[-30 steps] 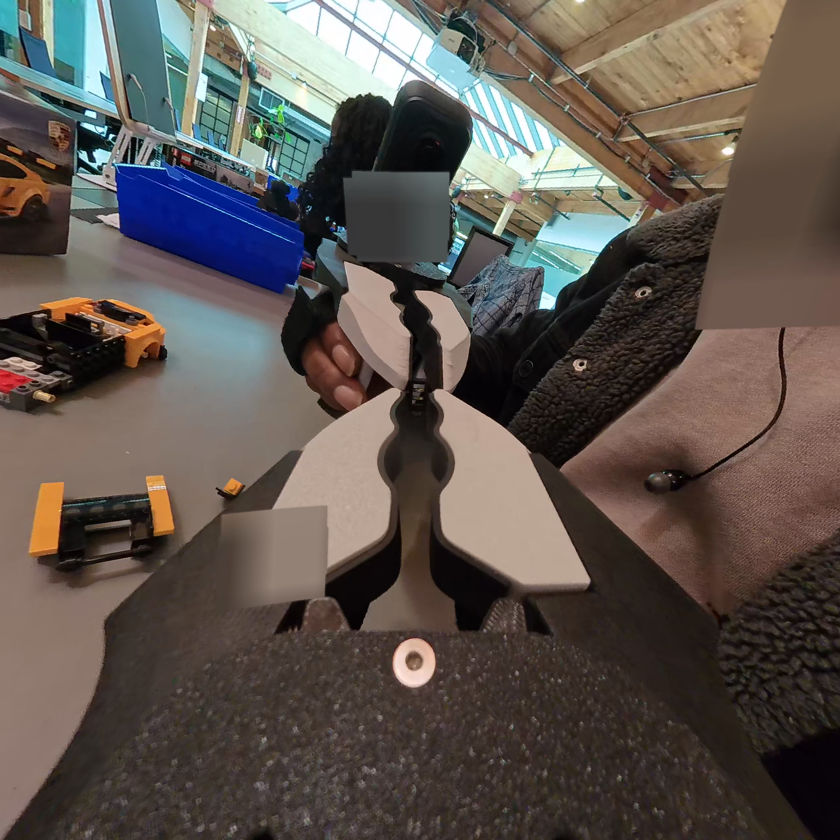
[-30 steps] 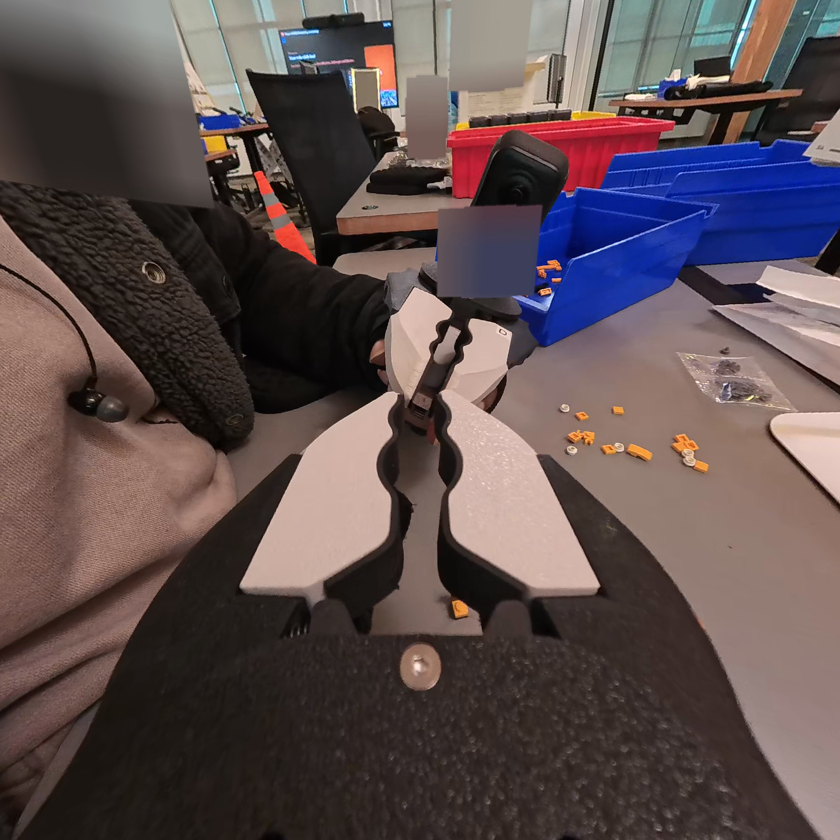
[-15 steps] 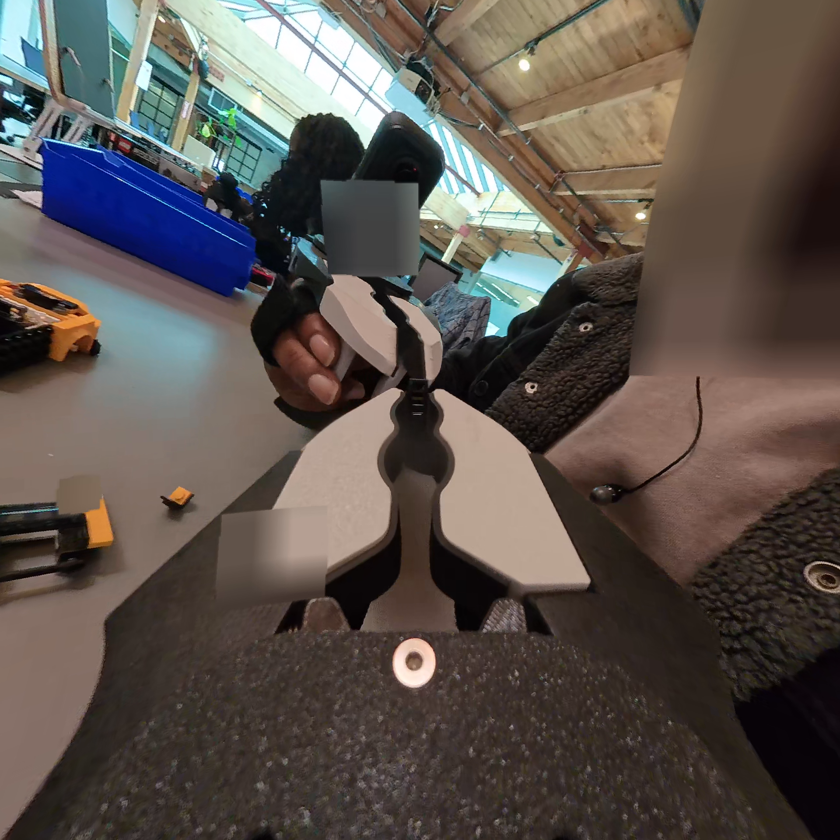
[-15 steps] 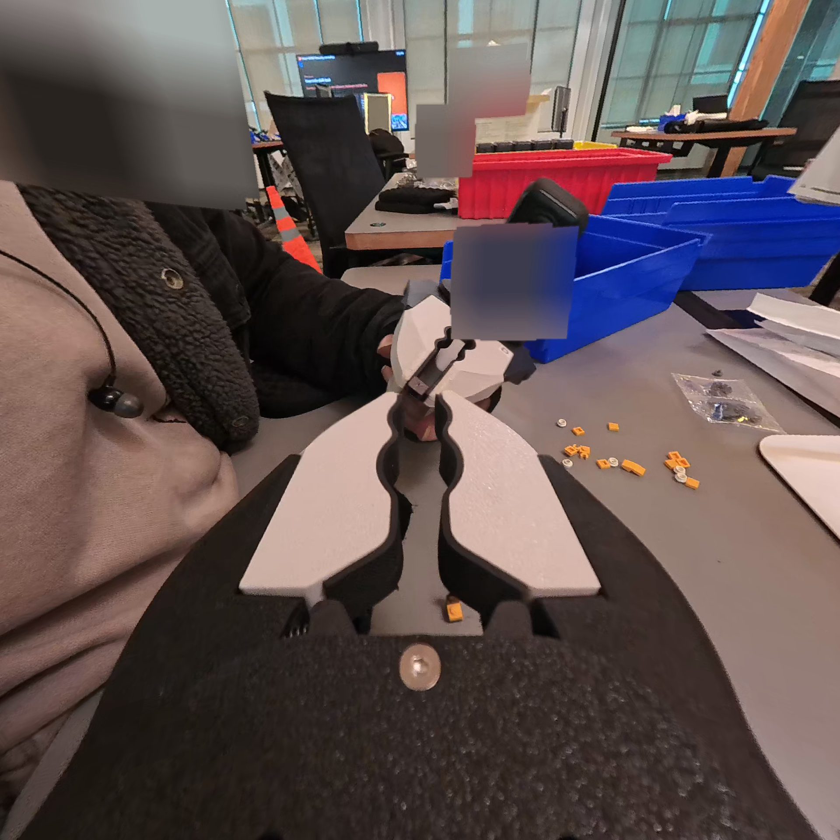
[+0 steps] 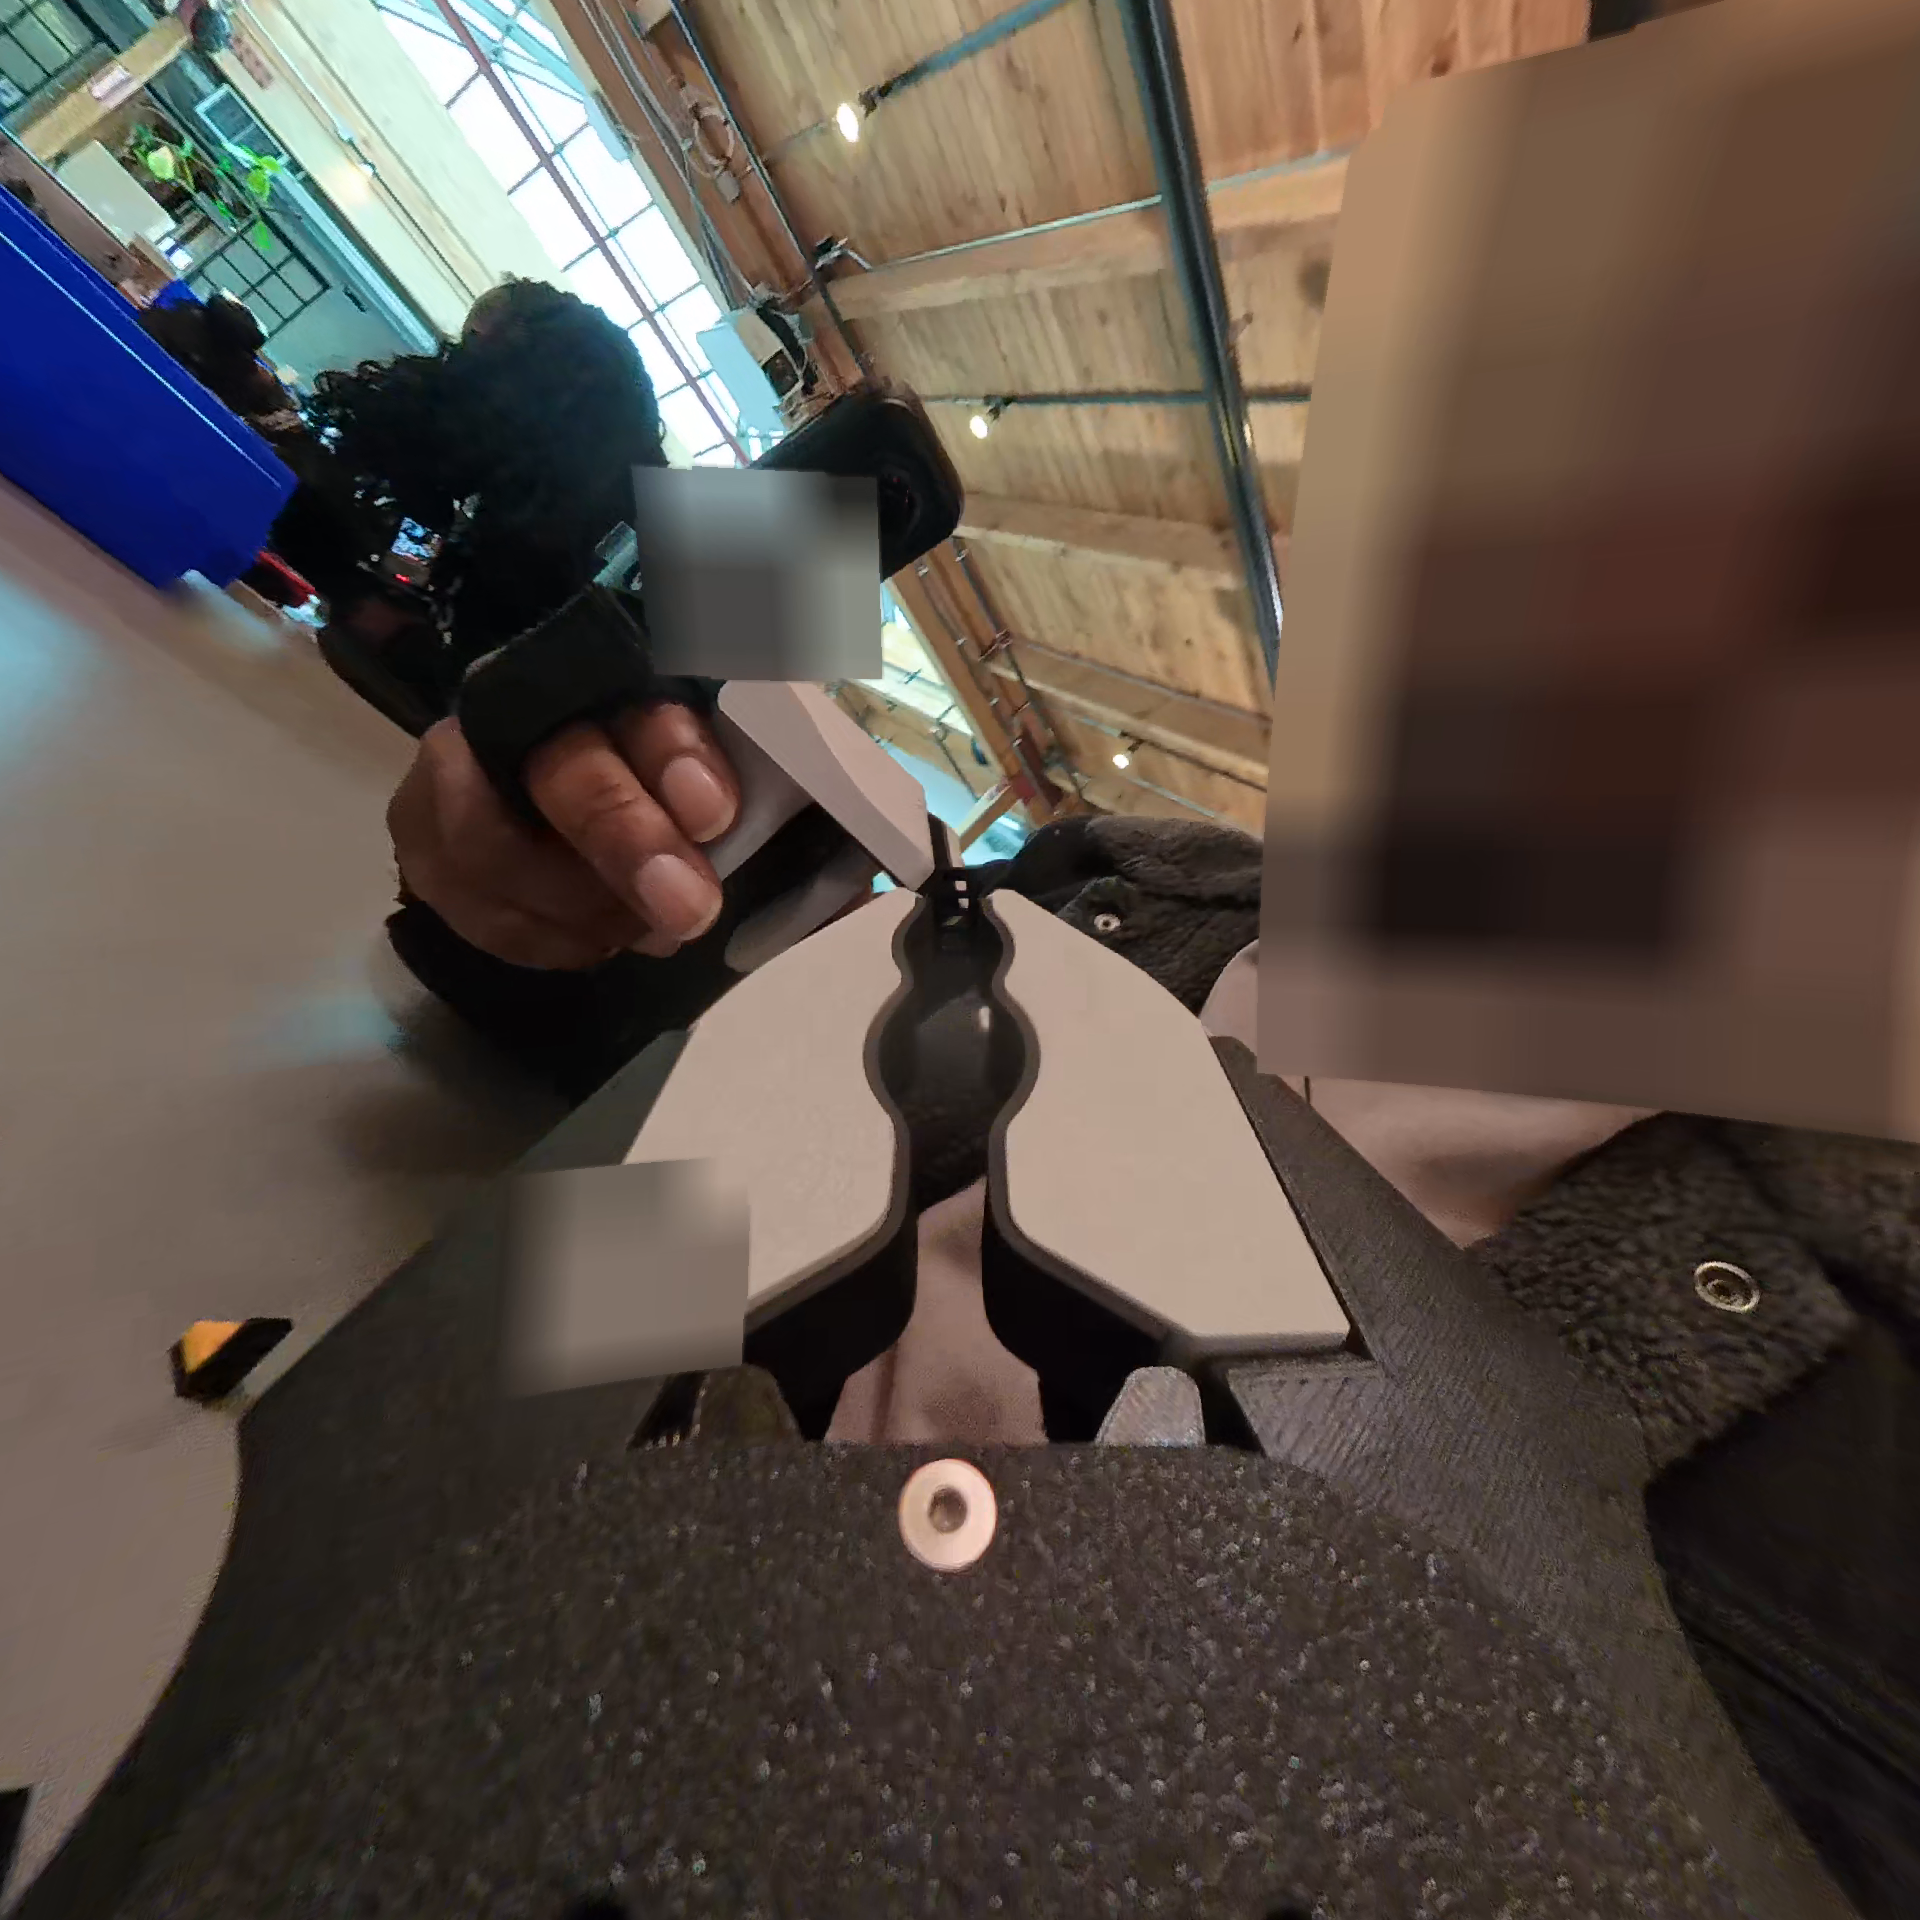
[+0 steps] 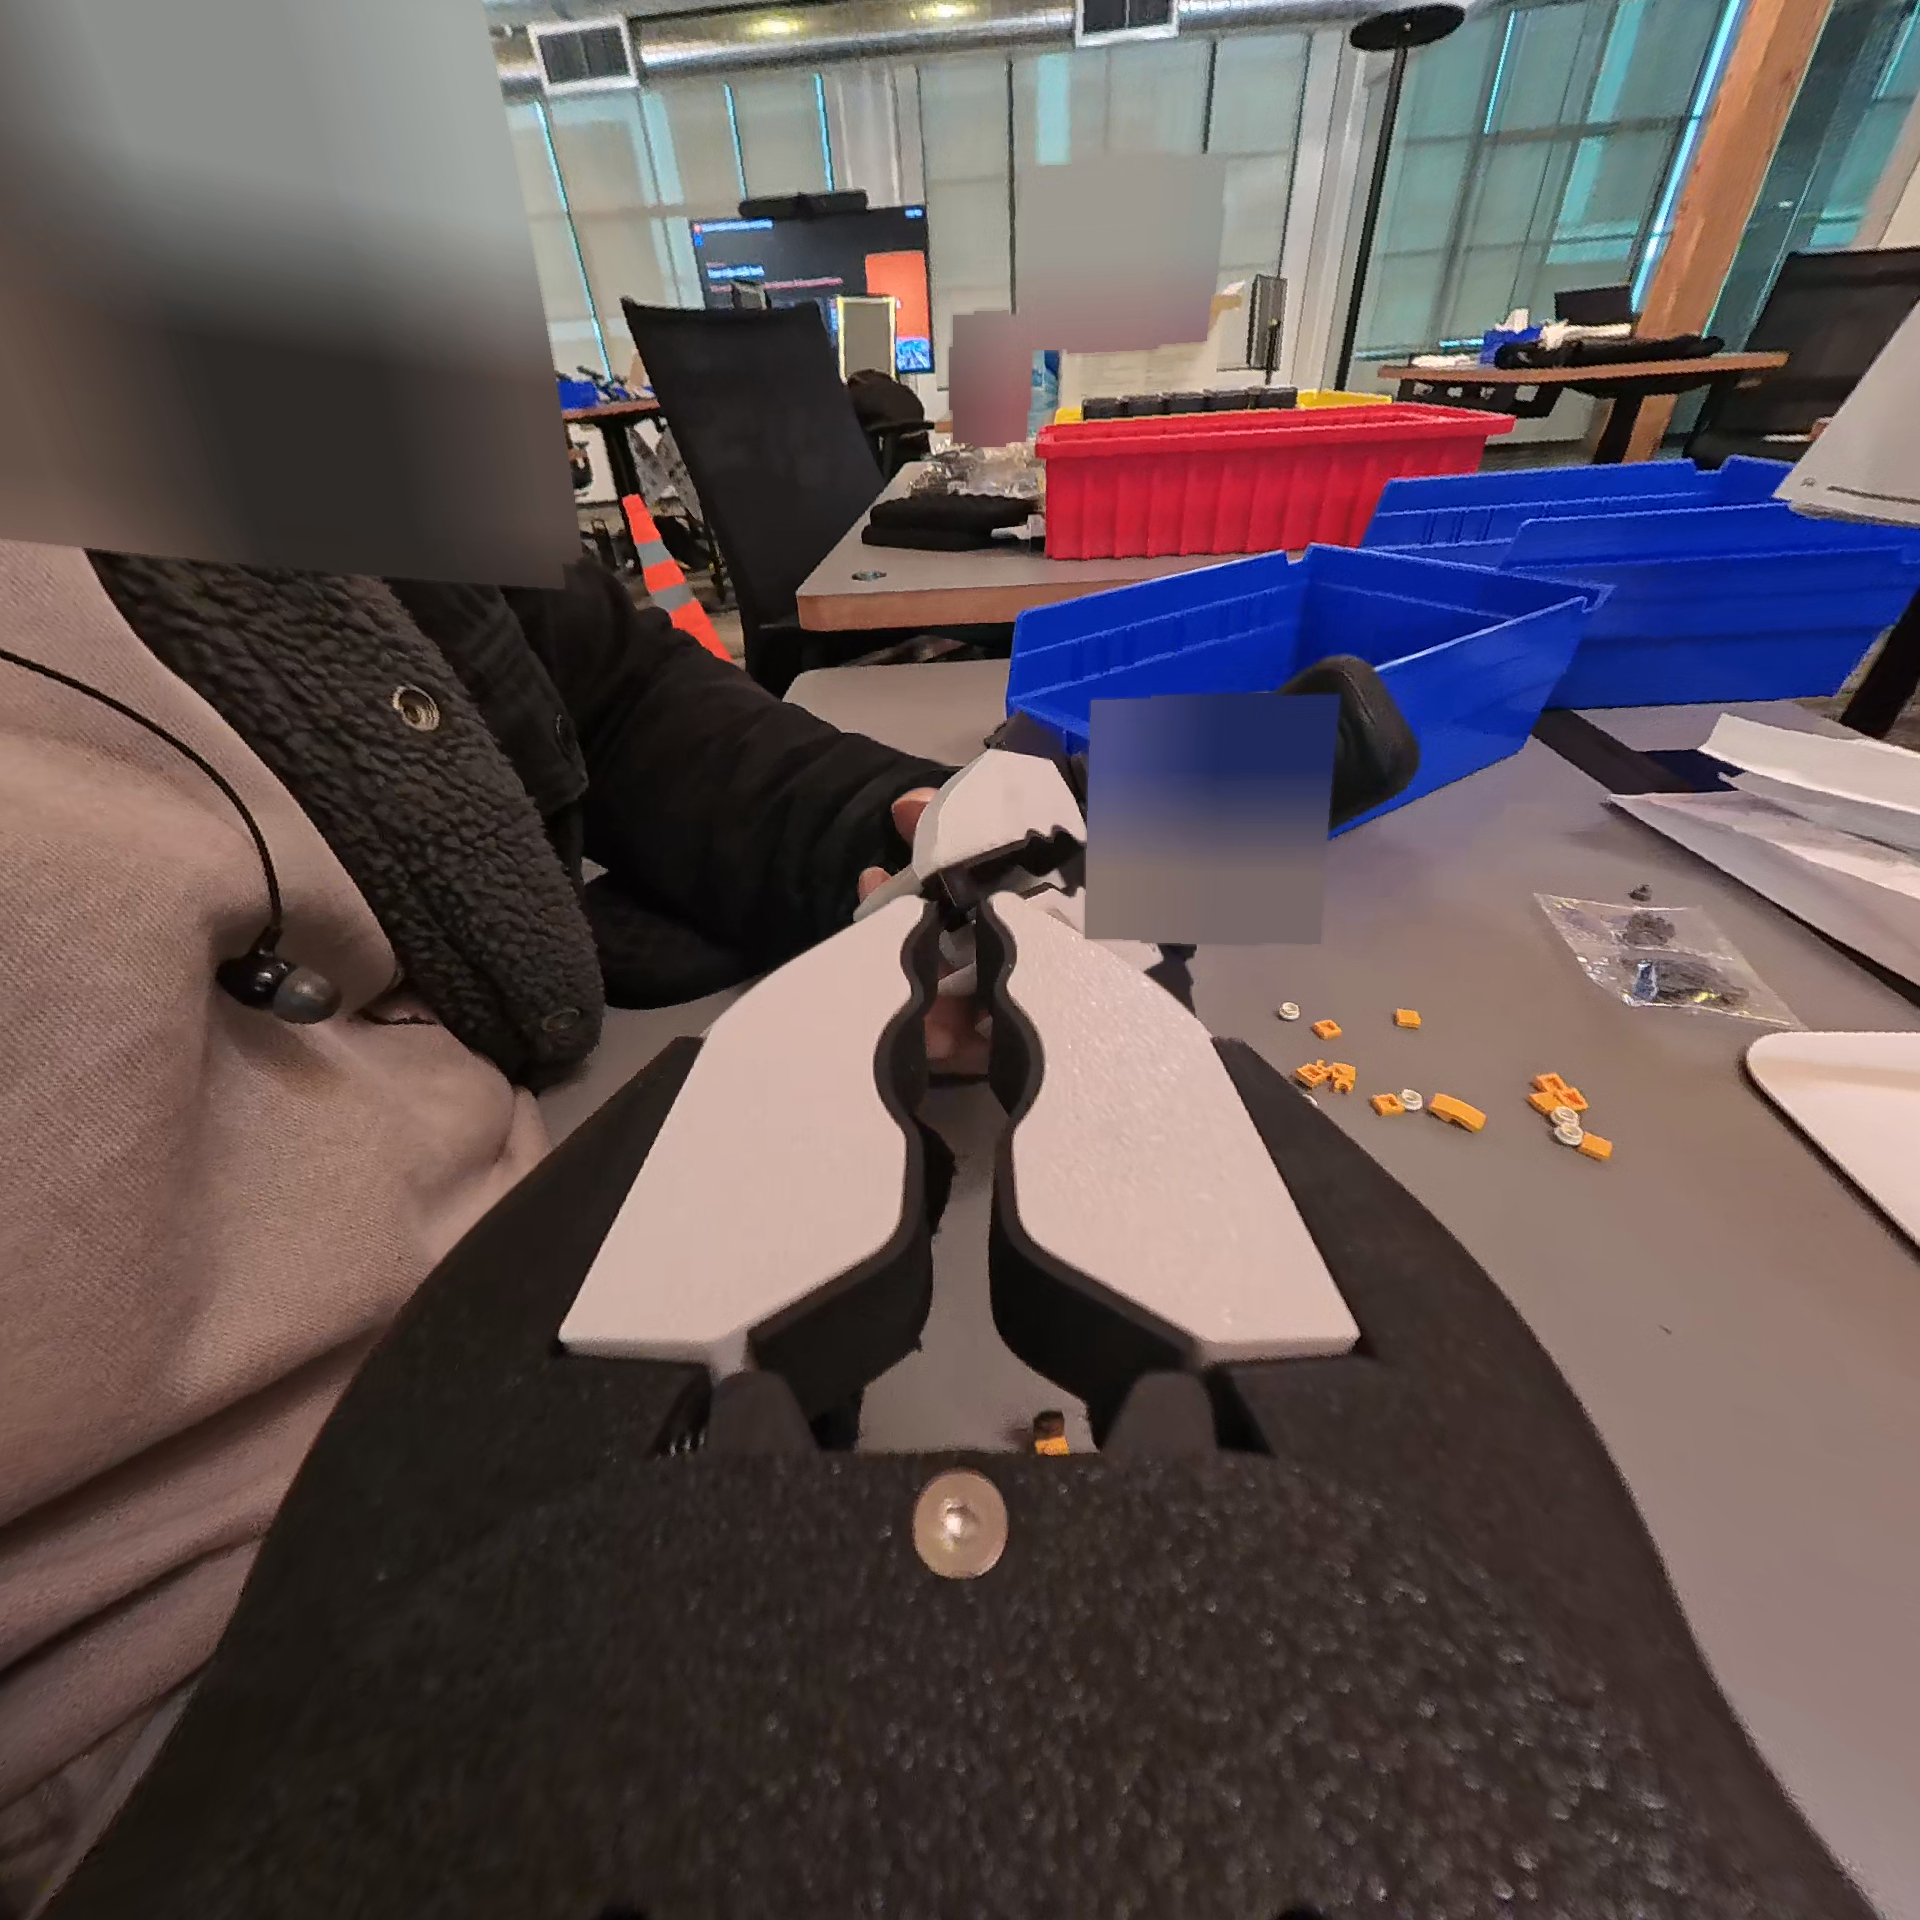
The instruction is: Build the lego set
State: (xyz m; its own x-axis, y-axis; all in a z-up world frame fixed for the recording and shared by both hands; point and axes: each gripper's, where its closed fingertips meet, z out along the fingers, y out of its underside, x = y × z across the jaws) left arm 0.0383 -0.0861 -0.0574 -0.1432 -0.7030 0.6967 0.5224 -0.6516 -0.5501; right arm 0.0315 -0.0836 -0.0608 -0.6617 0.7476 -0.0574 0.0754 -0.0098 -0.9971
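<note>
Pinching a small black lego piece between them, the left claw and right claw meet tip to tip above the grey table, each narrowed onto it. Loose orange lego pieces lie scattered to the right, near a clear bag of dark parts, with blue bins farther back.

No legible writing anywhere; only unreadable lines on the distant wall screen.
</note>
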